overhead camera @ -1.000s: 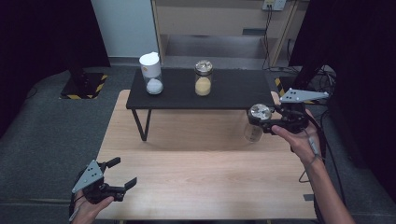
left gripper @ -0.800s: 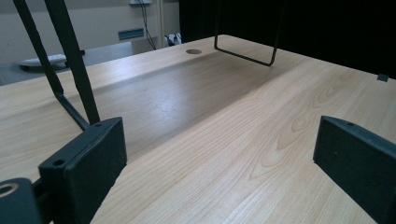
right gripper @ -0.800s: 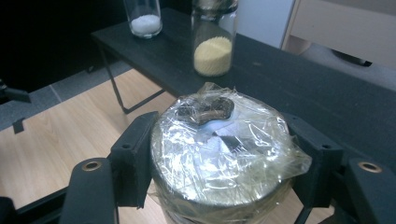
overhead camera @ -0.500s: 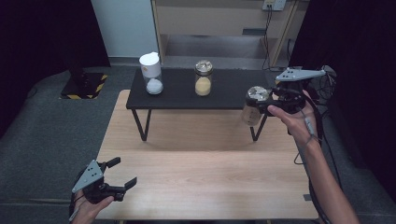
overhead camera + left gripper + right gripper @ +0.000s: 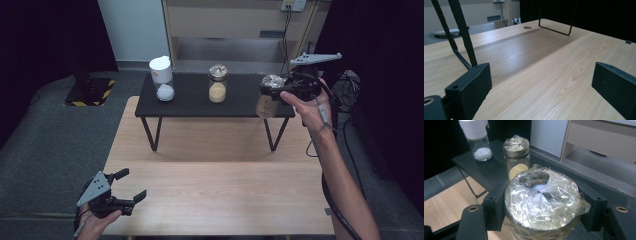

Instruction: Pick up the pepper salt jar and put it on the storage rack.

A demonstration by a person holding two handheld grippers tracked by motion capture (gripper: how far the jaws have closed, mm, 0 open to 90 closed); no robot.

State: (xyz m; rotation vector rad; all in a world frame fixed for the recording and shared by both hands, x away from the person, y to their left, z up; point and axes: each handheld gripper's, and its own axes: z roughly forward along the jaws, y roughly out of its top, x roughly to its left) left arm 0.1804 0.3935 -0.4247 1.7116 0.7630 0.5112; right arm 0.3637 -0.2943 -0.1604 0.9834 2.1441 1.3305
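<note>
My right gripper (image 5: 272,90) is shut on a glass jar (image 5: 266,102) whose lid is wrapped in plastic film (image 5: 541,197). It holds the jar in the air over the right end of the small black table (image 5: 190,105). On that table stand a jar of yellow powder (image 5: 217,84) (image 5: 517,157) in the middle and a white-capped jar of white powder (image 5: 162,79) (image 5: 479,142) at the left. My left gripper (image 5: 131,186) rests low over the wooden table's near left corner, open, its two black pads (image 5: 470,87) wide apart with nothing between them.
The wooden table (image 5: 220,180) lies below and in front of the black table, whose thin metal legs (image 5: 461,35) rise close to my left gripper. A wooden cabinet (image 5: 240,20) stands behind. Cables (image 5: 350,95) hang at the right.
My right gripper has carried the film-lidded jar up and away from the wooden table, toward the right end of the black table. The left gripper has stayed still.
</note>
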